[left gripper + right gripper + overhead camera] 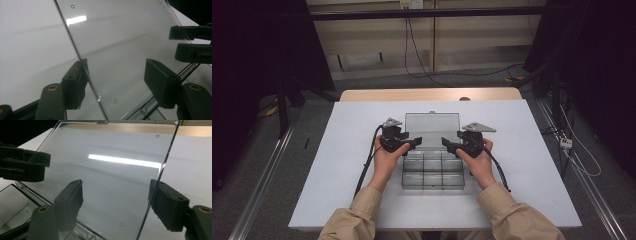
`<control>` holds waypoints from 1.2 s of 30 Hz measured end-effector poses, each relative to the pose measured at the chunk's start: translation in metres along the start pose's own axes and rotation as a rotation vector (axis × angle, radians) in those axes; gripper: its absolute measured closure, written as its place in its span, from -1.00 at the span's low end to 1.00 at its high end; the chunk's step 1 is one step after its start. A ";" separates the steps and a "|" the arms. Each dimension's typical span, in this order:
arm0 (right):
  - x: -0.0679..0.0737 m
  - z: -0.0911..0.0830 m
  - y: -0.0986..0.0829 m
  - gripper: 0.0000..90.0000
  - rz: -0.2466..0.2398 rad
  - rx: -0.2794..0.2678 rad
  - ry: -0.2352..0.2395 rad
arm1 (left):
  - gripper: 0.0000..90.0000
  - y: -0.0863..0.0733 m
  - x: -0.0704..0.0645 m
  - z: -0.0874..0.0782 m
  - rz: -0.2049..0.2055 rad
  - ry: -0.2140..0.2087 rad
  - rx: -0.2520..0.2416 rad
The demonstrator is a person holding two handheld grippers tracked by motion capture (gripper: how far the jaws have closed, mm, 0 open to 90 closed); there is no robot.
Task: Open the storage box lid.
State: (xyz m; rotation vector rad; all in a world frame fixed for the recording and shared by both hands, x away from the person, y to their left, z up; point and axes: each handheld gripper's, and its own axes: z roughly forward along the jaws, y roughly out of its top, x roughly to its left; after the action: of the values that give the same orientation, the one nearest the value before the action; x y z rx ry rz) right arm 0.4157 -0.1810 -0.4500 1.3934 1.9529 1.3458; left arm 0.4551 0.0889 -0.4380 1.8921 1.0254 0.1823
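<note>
On the white bench (337,165) the clear compartment box (432,172) lies open, lid (432,124) laid back; left gripper (408,145) and right gripper (447,145) straddle its side edges, jaws open, nothing clamped.

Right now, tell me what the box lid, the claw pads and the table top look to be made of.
Lid: clear hard plastic, probably; glossy, mirrors a light strip, table visible through it.
Pads of the left claw: matte black, plastic or rubber, cannot tell which; no shine.
Table top: smooth pale grey sheet, likely laminate or painted board; faint soft reflections.
</note>
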 end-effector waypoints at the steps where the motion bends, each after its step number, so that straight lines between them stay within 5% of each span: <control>1: 0.000 0.001 0.000 -0.43 0.001 0.003 0.000 | -0.21 0.000 0.000 0.000 0.001 0.000 0.001; 36: -0.002 0.006 -0.005 -0.63 0.051 0.042 0.010 | -0.48 -0.006 0.002 0.010 -0.064 -0.027 0.037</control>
State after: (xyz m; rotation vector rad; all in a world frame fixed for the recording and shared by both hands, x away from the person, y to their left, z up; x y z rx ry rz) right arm 0.4188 -0.1800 -0.4573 1.4677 1.9760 1.3440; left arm 0.4581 0.0854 -0.4487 1.8869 1.0755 0.1010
